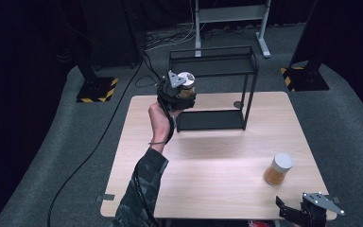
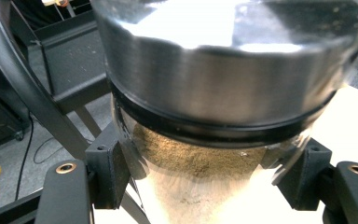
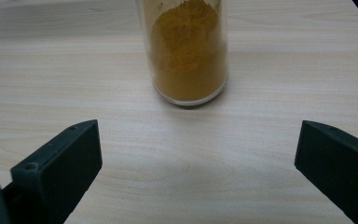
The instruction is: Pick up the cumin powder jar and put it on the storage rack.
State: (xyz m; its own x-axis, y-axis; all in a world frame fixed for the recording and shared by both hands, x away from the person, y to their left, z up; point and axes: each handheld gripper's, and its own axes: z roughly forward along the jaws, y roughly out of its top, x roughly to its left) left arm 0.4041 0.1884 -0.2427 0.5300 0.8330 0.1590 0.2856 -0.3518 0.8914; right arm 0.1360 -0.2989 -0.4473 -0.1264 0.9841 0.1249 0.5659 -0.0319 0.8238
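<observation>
A jar of brown powder with a silver lid [image 1: 186,85] is clamped between the jaws of the left gripper [image 1: 176,92], held up in the air over the far left part of the surface [image 1: 208,156], just in front of the left end of the black two-tier rack [image 1: 217,71] that stands at the far edge. A second jar of orange powder with a white lid [image 1: 279,169] stands upright on the surface at the near right. Just nearer than it, at the near right edge, the right gripper [image 1: 290,210] faces that jar with its jaws spread wide and nothing between them.
</observation>
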